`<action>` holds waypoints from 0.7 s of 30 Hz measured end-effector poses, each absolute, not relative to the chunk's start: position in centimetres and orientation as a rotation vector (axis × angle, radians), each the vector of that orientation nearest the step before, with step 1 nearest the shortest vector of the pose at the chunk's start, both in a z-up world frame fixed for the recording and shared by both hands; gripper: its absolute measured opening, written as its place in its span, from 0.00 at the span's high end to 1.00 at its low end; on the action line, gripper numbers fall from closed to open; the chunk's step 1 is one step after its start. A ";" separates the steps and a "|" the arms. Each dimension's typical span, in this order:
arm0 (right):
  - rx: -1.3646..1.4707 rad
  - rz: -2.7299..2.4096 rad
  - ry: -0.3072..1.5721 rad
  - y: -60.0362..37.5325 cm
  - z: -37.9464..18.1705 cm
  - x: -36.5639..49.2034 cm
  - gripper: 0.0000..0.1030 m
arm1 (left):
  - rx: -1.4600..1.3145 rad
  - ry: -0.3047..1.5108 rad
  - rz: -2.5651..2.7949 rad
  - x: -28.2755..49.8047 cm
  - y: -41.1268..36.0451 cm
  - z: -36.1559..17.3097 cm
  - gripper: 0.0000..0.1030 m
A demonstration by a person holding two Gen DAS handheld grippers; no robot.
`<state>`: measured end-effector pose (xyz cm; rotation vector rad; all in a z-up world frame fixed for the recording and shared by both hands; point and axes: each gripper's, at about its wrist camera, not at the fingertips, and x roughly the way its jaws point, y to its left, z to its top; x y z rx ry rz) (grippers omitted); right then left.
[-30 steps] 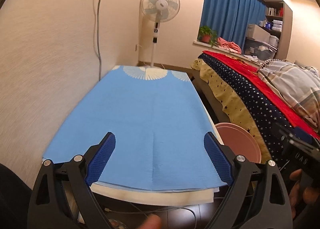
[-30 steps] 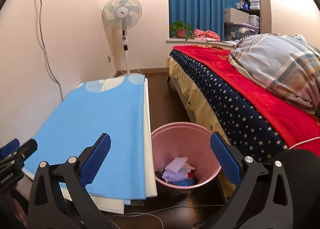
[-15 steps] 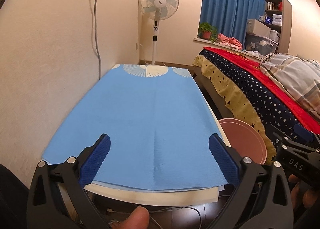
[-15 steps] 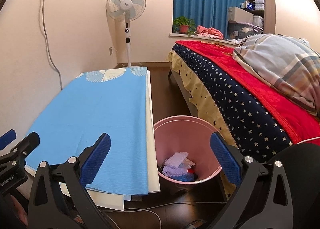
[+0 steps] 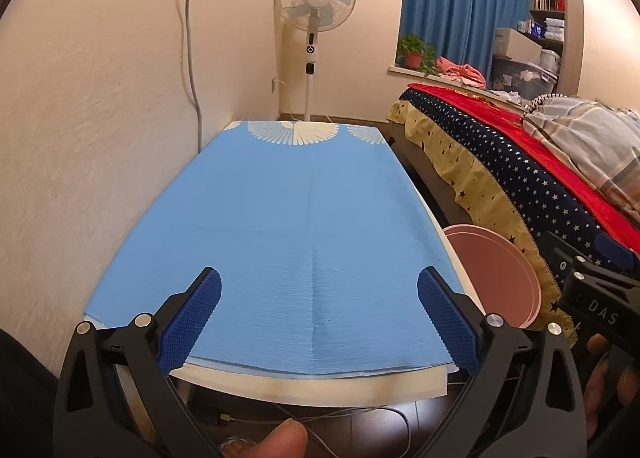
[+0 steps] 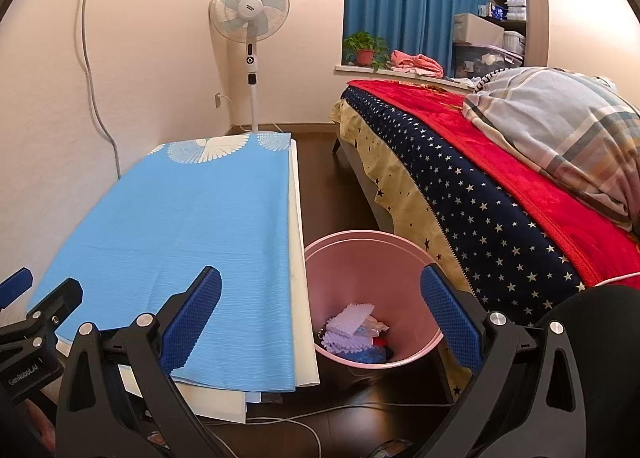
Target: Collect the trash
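A pink trash bin [image 6: 368, 258] stands on the floor between the table and the bed; it holds crumpled white, purple and blue trash [image 6: 356, 328]. Its rim also shows in the left wrist view [image 5: 496, 278]. My left gripper [image 5: 318, 314] is open and empty above the near end of the blue-covered table [image 5: 296, 218]. My right gripper [image 6: 320, 314] is open and empty, hovering above the bin and the table's right edge. No loose trash shows on the table top.
A bed [image 6: 500, 186] with a starred cover and a plaid quilt runs along the right. A standing fan [image 6: 250, 18] is at the far wall. Cables [image 6: 304, 418] lie on the dark floor under the table's near end. A wall is close on the left.
Both grippers have drawn back and risen slightly, so the table and the bin look a little farther. Both stay open and empty.
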<state>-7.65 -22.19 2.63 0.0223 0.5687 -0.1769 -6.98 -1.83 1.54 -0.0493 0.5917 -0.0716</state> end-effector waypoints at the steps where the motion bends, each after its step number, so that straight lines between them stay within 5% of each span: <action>1: 0.023 -0.178 0.569 -22.2 2.6 -7.7 0.05 | -0.047 0.591 -0.069 -7.0 -1.8 1.6 0.07; 21: 0.005 -0.178 0.576 -21.7 2.4 -7.6 0.05 | -0.054 0.603 -0.052 -6.7 -1.2 1.3 0.07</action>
